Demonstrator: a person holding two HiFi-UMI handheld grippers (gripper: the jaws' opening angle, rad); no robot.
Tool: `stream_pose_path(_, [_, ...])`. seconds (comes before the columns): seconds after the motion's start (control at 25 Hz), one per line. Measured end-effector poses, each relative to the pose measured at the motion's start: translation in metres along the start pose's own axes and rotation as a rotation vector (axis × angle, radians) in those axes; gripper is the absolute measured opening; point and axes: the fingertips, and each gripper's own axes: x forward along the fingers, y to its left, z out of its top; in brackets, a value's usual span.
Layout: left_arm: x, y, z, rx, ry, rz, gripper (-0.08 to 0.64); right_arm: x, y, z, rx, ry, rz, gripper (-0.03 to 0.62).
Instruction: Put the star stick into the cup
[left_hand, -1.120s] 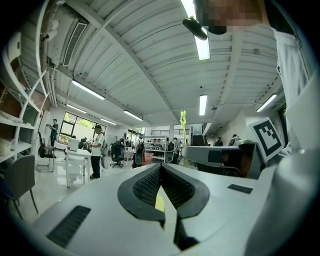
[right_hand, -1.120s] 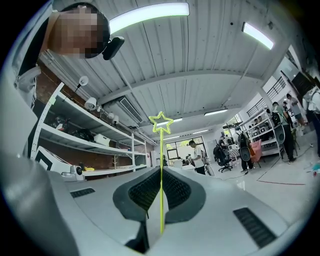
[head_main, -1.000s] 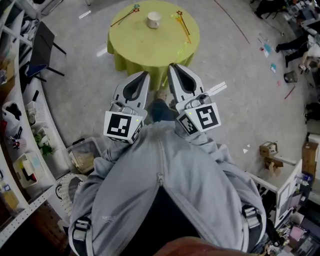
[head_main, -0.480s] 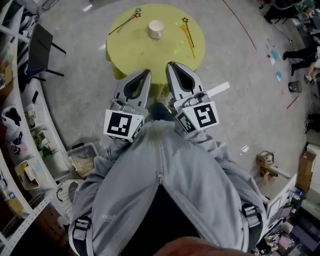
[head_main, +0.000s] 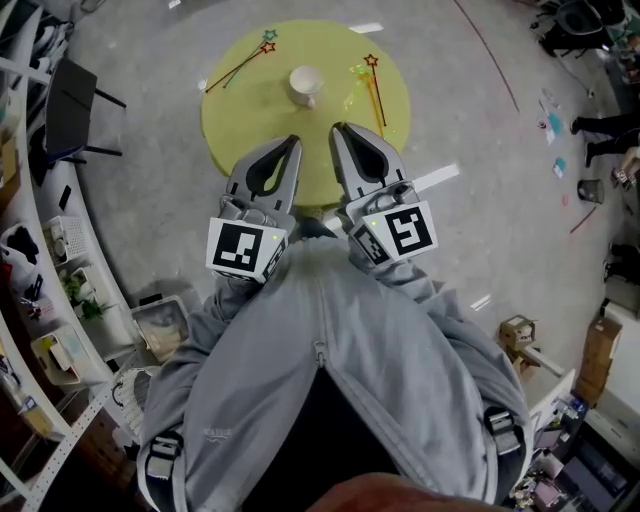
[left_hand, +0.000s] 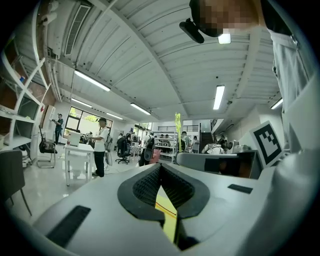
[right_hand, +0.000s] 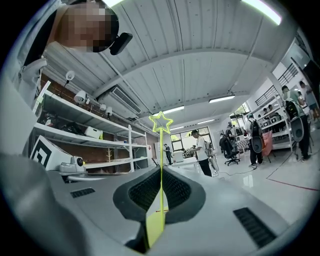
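A white cup (head_main: 305, 85) stands upright near the middle of the round yellow-green table (head_main: 240, 110). Two star sticks (head_main: 240, 62) lie at the table's far left, and a red-starred one (head_main: 376, 88) lies at its right. My right gripper (head_main: 338, 128) is over the table's near edge. In the right gripper view it (right_hand: 161, 170) is shut on a thin yellow-green star stick (right_hand: 161, 122) that rises from the jaw seam. That stick (left_hand: 177, 131) also shows in the left gripper view. My left gripper (head_main: 292, 143) is beside the right one, shut and holding nothing (left_hand: 160, 167).
A black chair (head_main: 65, 100) stands left of the table. White shelves (head_main: 40, 300) with clutter line the left wall, and a plastic bin (head_main: 160, 325) sits on the floor by them. Boxes (head_main: 520, 335) and people's legs are at the far right.
The table has slid down the head view, closer to me, over the last second. Both grippers keep the same pose in front of my chest.
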Motion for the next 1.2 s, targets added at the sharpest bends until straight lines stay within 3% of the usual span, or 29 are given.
stream_pose_path(0.52, [0.091, 0.037, -0.002, 0.002, 0.024, 0.060, 0.017, 0.064, -0.080, -0.001, 0.039, 0.009, 0.057, 0.037])
stream_pose_path(1.2, [0.104, 0.043, 0.007, 0.019, 0.045, 0.011, 0.017, 0.074, -0.093, 0.011, 0.046, -0.029, 0.019, 0.037])
